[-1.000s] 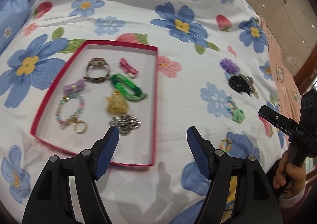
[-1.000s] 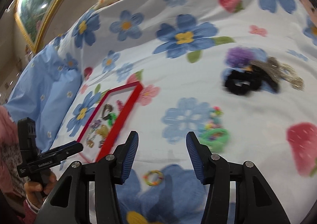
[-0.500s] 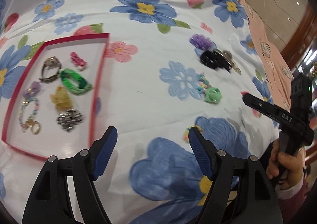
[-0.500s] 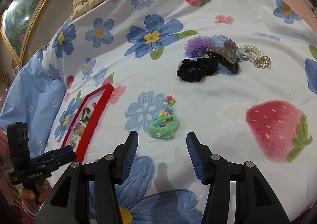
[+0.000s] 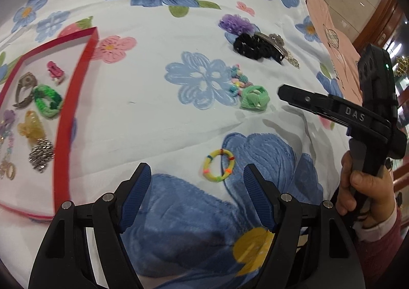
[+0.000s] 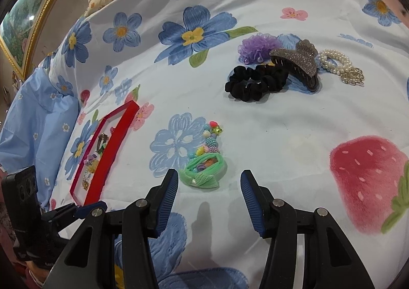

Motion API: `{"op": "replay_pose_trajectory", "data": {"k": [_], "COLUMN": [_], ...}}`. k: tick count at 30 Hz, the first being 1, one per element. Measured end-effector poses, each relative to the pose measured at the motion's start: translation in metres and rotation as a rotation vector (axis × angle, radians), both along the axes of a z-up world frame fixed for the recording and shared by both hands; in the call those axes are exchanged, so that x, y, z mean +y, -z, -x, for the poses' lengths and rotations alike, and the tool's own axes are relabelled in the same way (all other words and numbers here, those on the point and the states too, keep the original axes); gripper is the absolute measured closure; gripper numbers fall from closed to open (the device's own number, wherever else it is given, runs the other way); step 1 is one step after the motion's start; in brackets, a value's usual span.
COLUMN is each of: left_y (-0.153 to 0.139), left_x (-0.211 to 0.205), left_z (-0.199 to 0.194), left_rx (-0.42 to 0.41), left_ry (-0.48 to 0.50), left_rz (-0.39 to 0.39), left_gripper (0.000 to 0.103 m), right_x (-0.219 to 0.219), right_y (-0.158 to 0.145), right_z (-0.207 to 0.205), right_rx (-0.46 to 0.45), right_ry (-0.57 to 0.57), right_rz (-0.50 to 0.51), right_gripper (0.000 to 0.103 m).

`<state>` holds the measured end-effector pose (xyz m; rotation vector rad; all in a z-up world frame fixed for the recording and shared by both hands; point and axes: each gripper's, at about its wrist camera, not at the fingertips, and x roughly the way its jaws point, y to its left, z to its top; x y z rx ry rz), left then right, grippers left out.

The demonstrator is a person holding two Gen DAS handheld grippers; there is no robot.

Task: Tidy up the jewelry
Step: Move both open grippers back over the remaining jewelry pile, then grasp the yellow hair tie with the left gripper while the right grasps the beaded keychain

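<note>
A red-rimmed tray (image 5: 74,100) at the left holds several pieces: a watch, a green band (image 5: 48,101), a pink clip, a yellow clip, a silver piece. My left gripper (image 5: 196,188) is open and empty, just short of a small yellow hair tie (image 5: 218,165) on the flowered cloth. My right gripper (image 6: 208,192) is open and empty, just short of a green scrunchie (image 6: 204,170) with a beaded bracelet (image 6: 211,139). The tray also shows in the right wrist view (image 6: 110,151).
Farther off lie a black scrunchie (image 6: 255,82), a purple scrunchie (image 6: 258,45), a glittery claw clip (image 6: 299,61) and a pearl bracelet (image 6: 337,62). The right gripper shows from the side in the left wrist view (image 5: 332,107). A pillow (image 6: 38,123) lies at the left.
My left gripper has swung right, away from the tray and toward the yellow hair tie. My right gripper has moved forward toward the green scrunchie. Both stay open.
</note>
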<state>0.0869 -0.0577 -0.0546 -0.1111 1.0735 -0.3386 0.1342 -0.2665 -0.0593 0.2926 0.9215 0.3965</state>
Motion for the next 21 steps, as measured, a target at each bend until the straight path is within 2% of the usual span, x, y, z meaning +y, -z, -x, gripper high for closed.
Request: {"op": "replay_pose_trajectory", "data": {"k": [10,12,14,15,17,18,19,20,21], "left_y": [0.014,0.016,0.019,0.020,0.019,0.019,0.019,0.019,0.019], "left_x": [-0.019,-0.020,-0.022,-0.022,-0.023,-0.023,-0.023,-0.022,-0.022], "left_z": [-0.008,-0.008,-0.009,-0.010,-0.011,-0.011,-0.012,-0.013,-0.014], "left_rx": [0.004,-0.004,-0.009,-0.014,-0.021,-0.023,-0.021,-0.019,-0.021], "left_ry": [0.046,0.050,0.057,0.060,0.071,0.078,0.087,0.091,0.092], "left_rz": [-0.035,-0.049,-0.069,-0.072,-0.073,-0.072,-0.063,-0.059,-0.061], "left_gripper": [0.028,0.034,0.048,0.050,0.071,0.078,0.089,0.098,0.098], "right_x": [0.004,0.008,0.014,0.020,0.030,0.035,0.039,0.044,0.047], "right_y": [0.004,0.002,0.002,0.004,0.010,0.014,0.018,0.023,0.026], "right_z": [-0.023,-0.032,-0.042,-0.048,-0.057,-0.061,-0.064,-0.066,-0.066], "right_rx": [0.009,0.001,0.004,0.009,0.025,0.031,0.039,0.049,0.046], "right_ry": [0.017,0.018,0.012,0.002,-0.012,-0.020,-0.025,-0.028,-0.024], "right_rz": [-0.002,0.012,0.025,0.044,0.084,0.102,0.120,0.145,0.171], "right_gripper": [0.051,0.051,0.051,0.051,0.052,0.054,0.063,0.078,0.086]}}
